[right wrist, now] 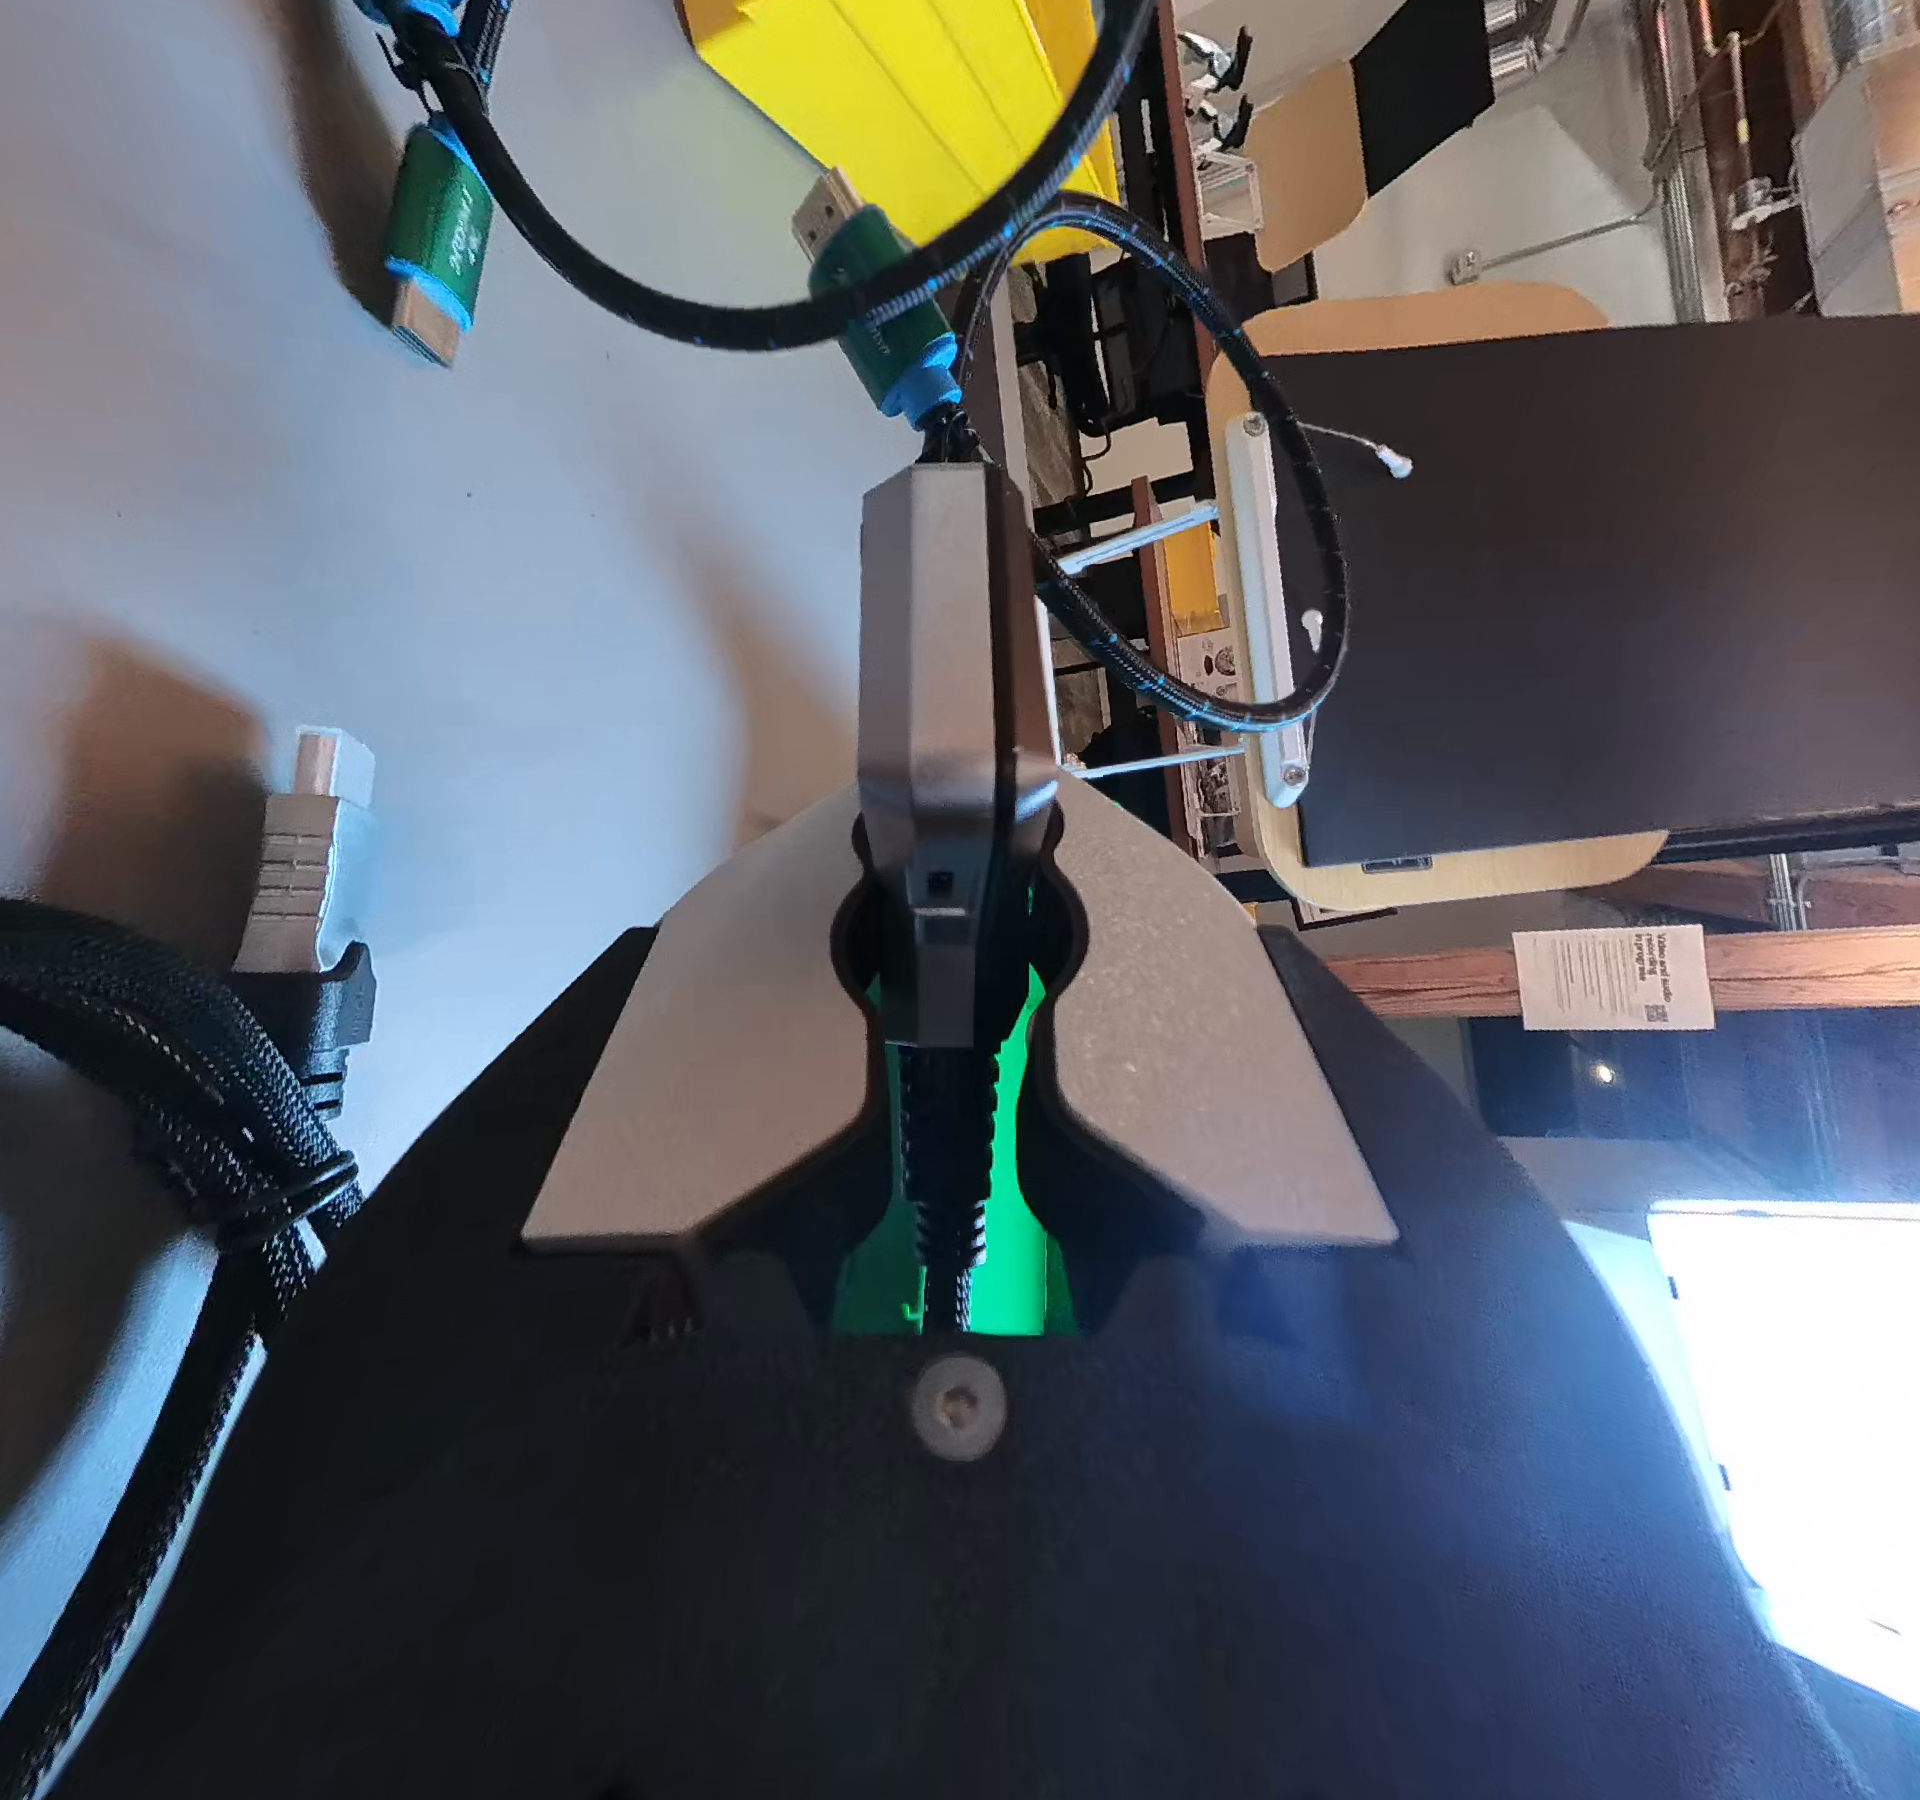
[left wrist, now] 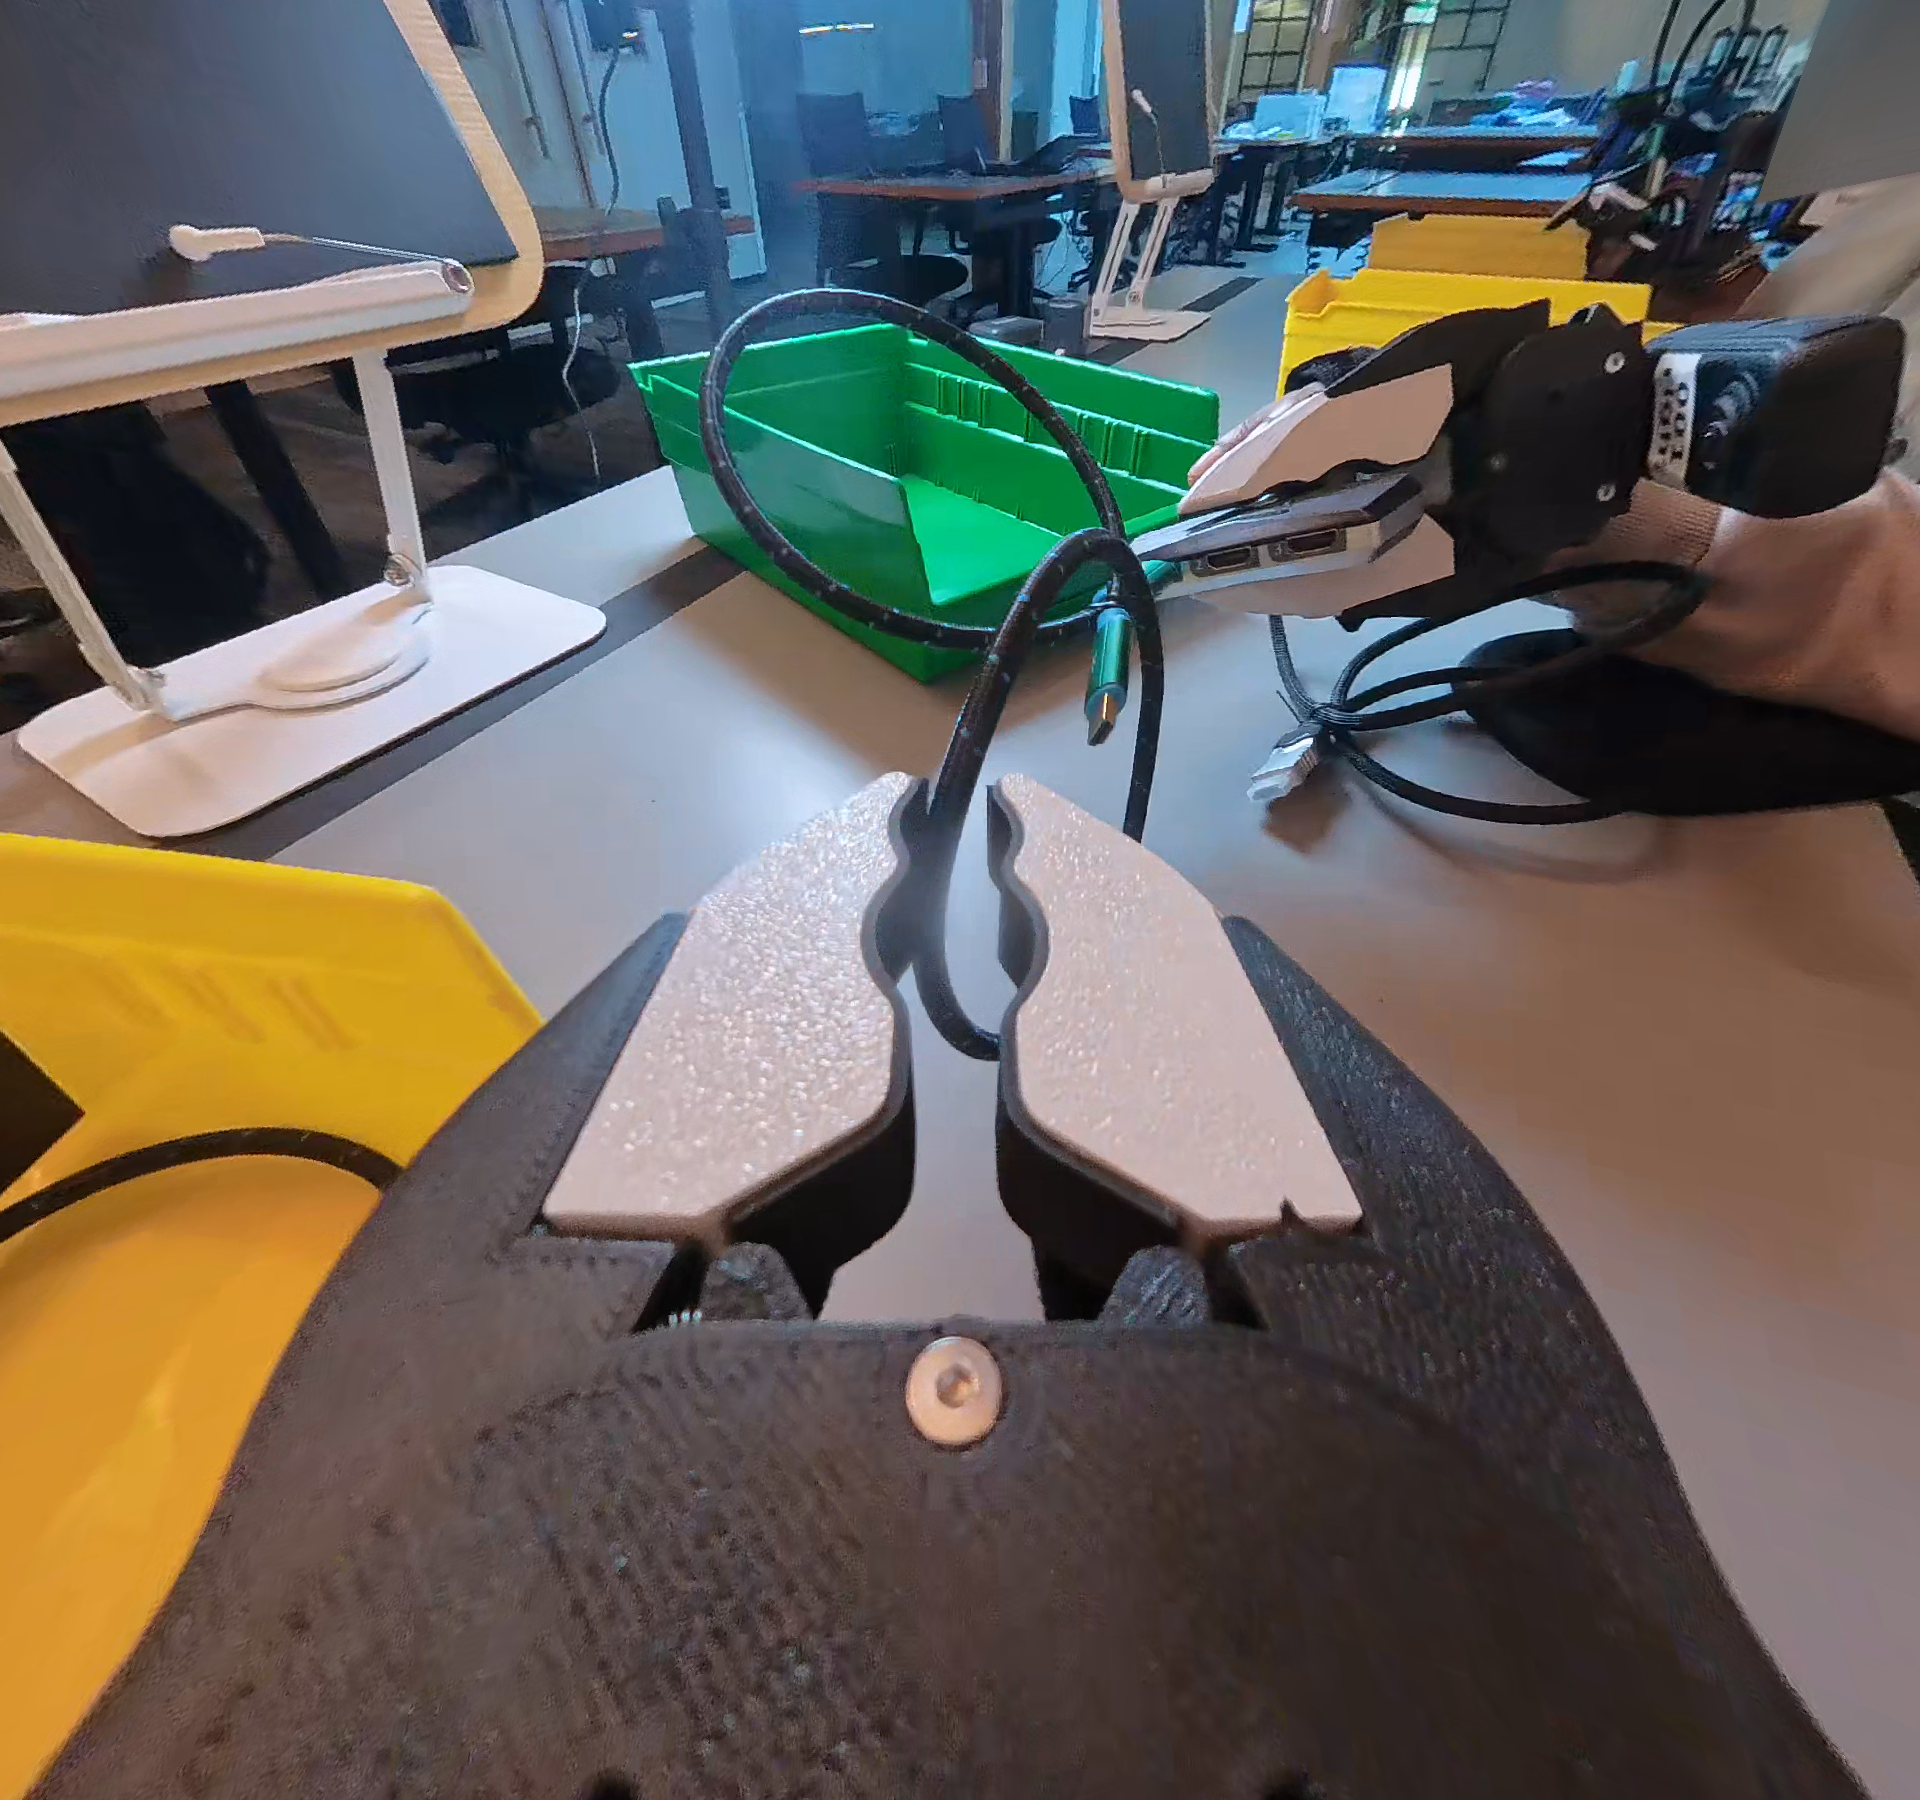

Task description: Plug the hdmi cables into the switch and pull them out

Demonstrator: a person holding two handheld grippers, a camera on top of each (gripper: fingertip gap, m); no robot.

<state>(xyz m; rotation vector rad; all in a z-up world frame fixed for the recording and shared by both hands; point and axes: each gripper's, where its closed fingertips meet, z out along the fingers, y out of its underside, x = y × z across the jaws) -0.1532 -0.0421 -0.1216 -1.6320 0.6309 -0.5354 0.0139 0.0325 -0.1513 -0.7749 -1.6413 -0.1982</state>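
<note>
My left gripper is shut on a black braided HDMI cable with blue flecks. The cable loops up over the table and ends in a green plug that hangs free just below the switch. My right gripper is shut on the grey HDMI switch and holds it above the table; two ports face me and nothing is in them. In the right wrist view the gripper clamps the switch, and the switch's own cable runs back between the fingers. The green plug hangs beyond its far end.
A green bin stands behind the cable loop. Yellow bins sit at near left and back right. A white stand is at left. A silver plug on a tied black cable and another green-plugged cable lie on the table. One gripper's finger ends stand about 20 cm off the other's.
</note>
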